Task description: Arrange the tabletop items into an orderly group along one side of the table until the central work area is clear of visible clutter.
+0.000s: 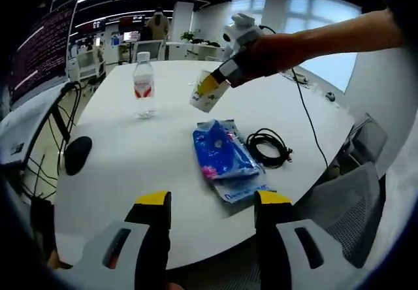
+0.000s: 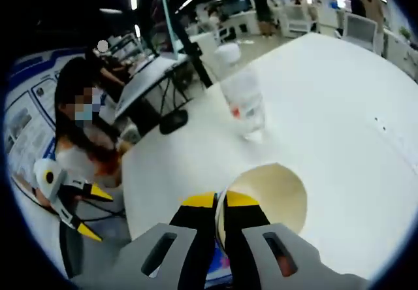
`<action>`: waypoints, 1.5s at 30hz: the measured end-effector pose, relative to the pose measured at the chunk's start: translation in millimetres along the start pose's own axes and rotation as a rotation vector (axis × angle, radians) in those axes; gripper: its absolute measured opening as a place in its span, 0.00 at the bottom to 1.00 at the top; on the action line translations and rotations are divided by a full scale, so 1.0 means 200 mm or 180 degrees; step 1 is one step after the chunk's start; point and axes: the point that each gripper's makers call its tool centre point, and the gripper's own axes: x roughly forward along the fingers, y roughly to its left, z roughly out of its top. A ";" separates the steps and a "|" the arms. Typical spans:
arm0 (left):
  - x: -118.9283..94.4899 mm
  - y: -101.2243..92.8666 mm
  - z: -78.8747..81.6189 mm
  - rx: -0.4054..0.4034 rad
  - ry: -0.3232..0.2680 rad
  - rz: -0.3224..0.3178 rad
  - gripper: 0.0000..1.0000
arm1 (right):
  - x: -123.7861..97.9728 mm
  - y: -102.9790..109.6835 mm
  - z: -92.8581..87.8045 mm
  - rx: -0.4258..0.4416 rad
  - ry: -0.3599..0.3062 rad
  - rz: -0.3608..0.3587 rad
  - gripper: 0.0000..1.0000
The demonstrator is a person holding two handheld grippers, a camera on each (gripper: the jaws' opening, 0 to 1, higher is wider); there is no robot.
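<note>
White tabletop [image 1: 150, 172] is spreading under me. My right gripper [image 2: 220, 202] is pinching the paper cup [image 1: 208, 91] by its rim, carrying it tilted above the table near the water bottle [image 1: 144, 84]. I should level it before setting it beside the bottle. My left gripper [image 1: 210, 202] is hovering, jaws apart and holding nothing.

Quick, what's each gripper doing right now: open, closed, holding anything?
Left gripper: open, holding nothing, above the table edge.
Right gripper: fingers closed on the rim of a paper cup, lifted above the table.
</note>
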 end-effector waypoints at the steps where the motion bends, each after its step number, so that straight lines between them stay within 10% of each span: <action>1: 0.00 0.00 0.00 -0.0002 0.0002 0.0000 0.50 | 0.02 -0.02 0.01 -0.0019 0.0020 -0.0016 0.00; 23: -0.02 0.05 -0.01 -0.0214 -0.0065 0.0067 0.49 | 0.33 -0.08 0.01 -0.1255 0.1006 -0.0385 0.01; 45: 0.01 0.10 -0.02 -0.0356 -0.0056 0.0048 0.48 | 0.45 -0.24 0.14 -0.1460 0.1179 -0.0458 0.01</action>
